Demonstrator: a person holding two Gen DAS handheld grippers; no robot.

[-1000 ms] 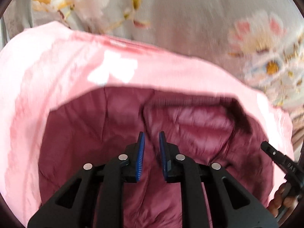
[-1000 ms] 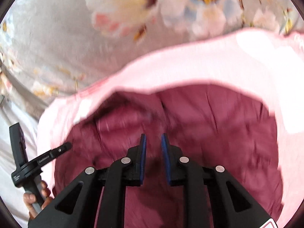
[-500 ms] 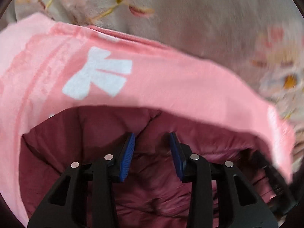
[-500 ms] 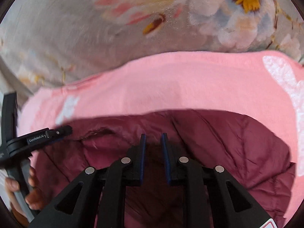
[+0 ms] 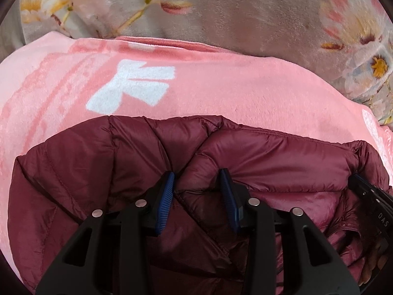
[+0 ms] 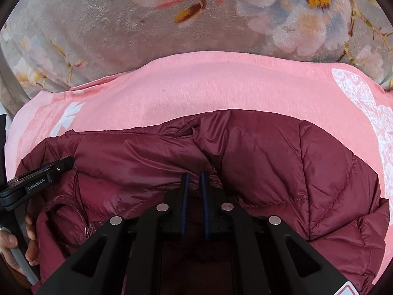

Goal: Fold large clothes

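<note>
The maroon puffer jacket (image 5: pixel 282 162) lies bunched directly in front of both grippers, resting on a pink blanket (image 5: pixel 221 86) that spreads beyond it on every side. Its quilted shell looks glossy and thin, so it will likely feel light, soft and springy, and slip easily between smooth pads; the padding will probably puff back after a fold unless pressed flat. Stitched seams and the hem edge look like the firmest places to pinch, since a single puffy panel may squirm out.

The left gripper (image 5: pixel 197 179) stands with its blue pads spread apart, fabric bulging up between them but not clamped. The right gripper (image 6: pixel 194 180) has its pads drawn close together with a fold of the jacket rising just ahead of them; whether cloth is actually pinched between them cannot be told. A zipper (image 6: pixel 86 223) shows to the lower left of the right gripper. A floral bedspread (image 6: pixel 122 24) lies farther off beyond the blanket.
</note>
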